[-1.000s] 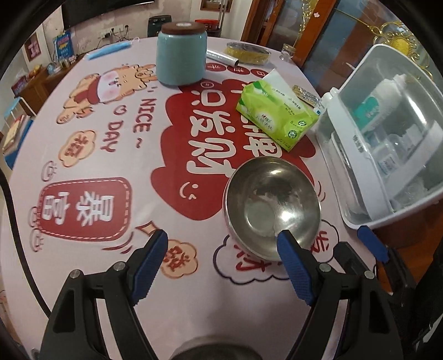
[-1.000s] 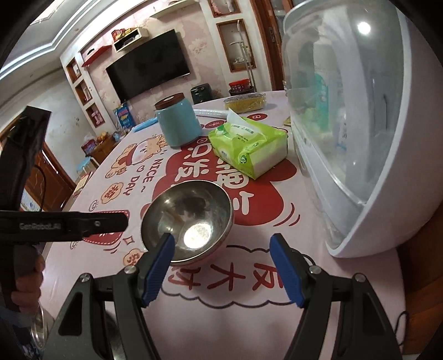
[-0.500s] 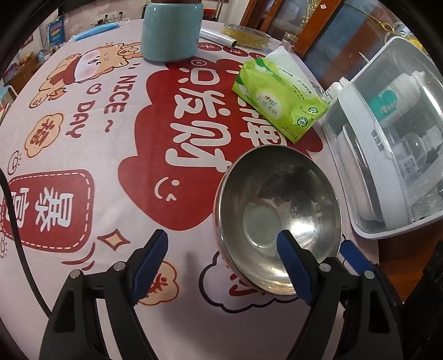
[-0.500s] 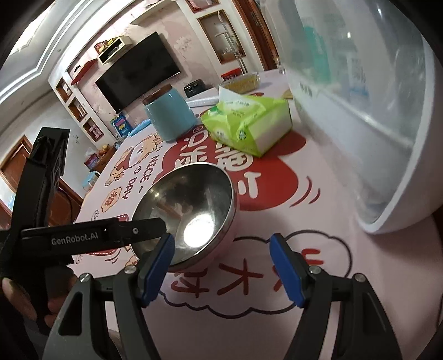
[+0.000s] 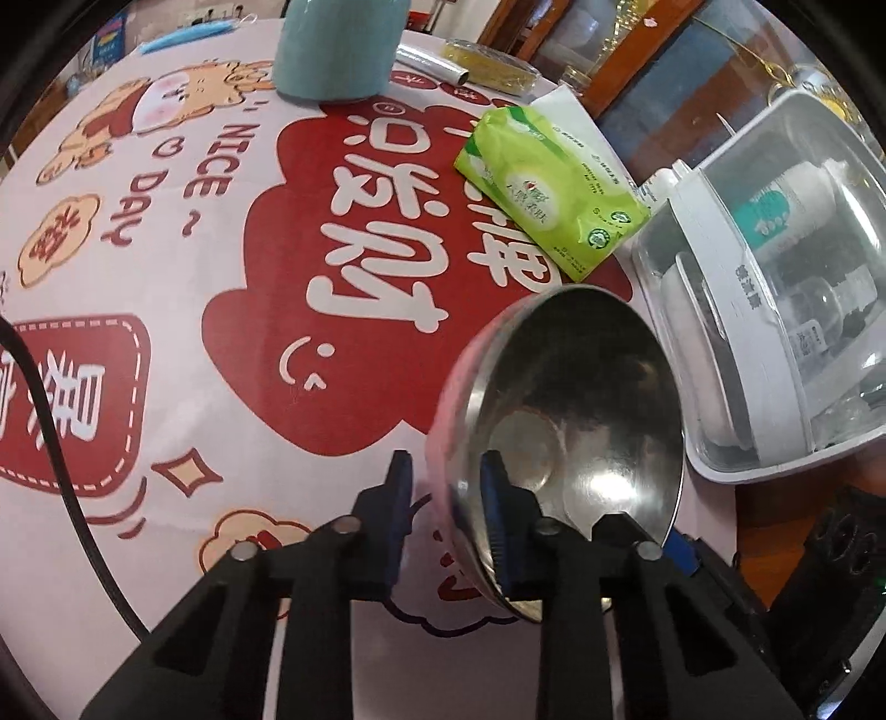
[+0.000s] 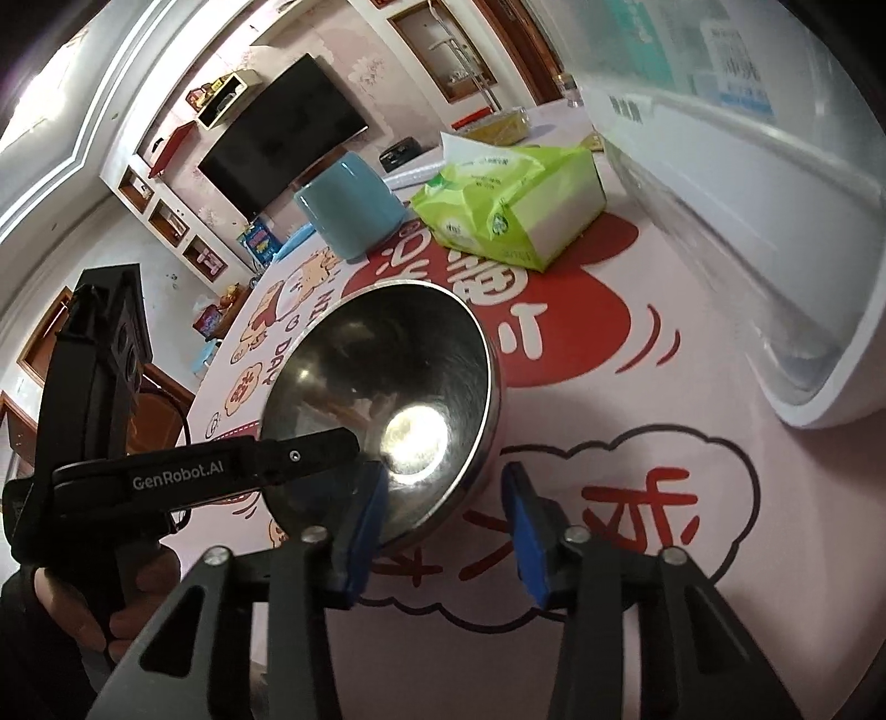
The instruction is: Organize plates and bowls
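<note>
A steel bowl (image 5: 576,421) stands tipped on the pink and red tablecloth (image 5: 166,266), close to both grippers. My left gripper (image 5: 446,471) has its jaws closing on the bowl's near-left rim. One blue pad is inside the bowl and the other is outside, pinching the wall. In the right wrist view the same bowl (image 6: 387,376) fills the centre, and the left gripper's black finger (image 6: 310,451) reaches its rim. My right gripper (image 6: 443,476) straddles the near rim with its jaws closing. A small gap still shows beside its outer pad.
A white dish box with a clear lid (image 5: 775,310) stands right of the bowl. Behind the bowl lie a green tissue pack (image 5: 548,188), a teal canister (image 5: 338,50) and a foil roll (image 5: 432,58). A black cable (image 5: 50,421) crosses the left side.
Both grippers sank toward the bowl and their jaws narrowed. The left went from wide open to pinching the rim, and the bowl now sits tipped.
</note>
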`<state>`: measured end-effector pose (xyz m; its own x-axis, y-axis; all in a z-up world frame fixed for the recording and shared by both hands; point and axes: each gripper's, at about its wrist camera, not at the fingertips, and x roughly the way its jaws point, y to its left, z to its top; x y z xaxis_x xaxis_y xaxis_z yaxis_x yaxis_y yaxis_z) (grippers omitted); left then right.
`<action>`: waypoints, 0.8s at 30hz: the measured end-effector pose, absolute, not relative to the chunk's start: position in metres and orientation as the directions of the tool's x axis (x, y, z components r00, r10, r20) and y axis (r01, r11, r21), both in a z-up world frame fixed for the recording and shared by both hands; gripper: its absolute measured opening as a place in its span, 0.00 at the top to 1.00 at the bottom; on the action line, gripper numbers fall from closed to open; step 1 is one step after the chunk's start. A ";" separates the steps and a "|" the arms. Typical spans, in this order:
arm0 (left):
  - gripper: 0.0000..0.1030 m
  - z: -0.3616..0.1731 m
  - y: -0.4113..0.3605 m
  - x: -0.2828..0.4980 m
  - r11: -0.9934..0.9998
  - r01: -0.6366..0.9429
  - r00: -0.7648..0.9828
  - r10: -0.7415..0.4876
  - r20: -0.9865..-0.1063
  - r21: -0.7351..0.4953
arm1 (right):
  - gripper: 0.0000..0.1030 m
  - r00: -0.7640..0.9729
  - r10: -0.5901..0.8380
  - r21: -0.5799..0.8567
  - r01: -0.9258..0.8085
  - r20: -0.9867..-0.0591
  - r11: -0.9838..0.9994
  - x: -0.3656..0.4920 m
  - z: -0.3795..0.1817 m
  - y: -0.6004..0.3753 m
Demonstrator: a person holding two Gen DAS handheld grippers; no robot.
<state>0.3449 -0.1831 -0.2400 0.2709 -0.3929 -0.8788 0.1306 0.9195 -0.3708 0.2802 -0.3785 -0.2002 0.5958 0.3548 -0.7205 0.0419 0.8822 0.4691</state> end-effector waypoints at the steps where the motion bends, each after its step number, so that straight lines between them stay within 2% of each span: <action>1: 0.84 -0.241 -0.182 0.345 0.917 0.124 0.271 -0.398 -0.876 -0.378 | 0.66 0.594 0.357 0.473 0.045 -0.721 0.880 0.279 -0.201 -0.379; 5: 0.88 -0.239 -0.183 0.343 0.910 0.133 0.264 -0.415 -0.871 -0.393 | 0.71 0.587 0.372 0.493 0.055 -0.720 0.868 0.278 -0.204 -0.383; 9: 0.89 -0.235 -0.188 0.339 0.919 0.169 0.262 -0.390 -0.883 -0.356 | 0.74 0.574 0.369 0.493 0.070 -0.731 0.867 0.276 -0.204 -0.385; 24: 0.88 -0.221 -0.185 0.302 0.915 0.192 0.244 -0.394 -0.886 -0.354 | 0.79 0.557 0.377 0.500 0.081 -0.740 0.862 0.246 -0.193 -0.391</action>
<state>0.3016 -0.1848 -0.2211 0.2443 -0.3943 -0.8859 0.1924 0.9151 -0.3543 0.2463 -0.3915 -0.1930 0.5573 0.3767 -0.7399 0.0814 0.8621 0.5002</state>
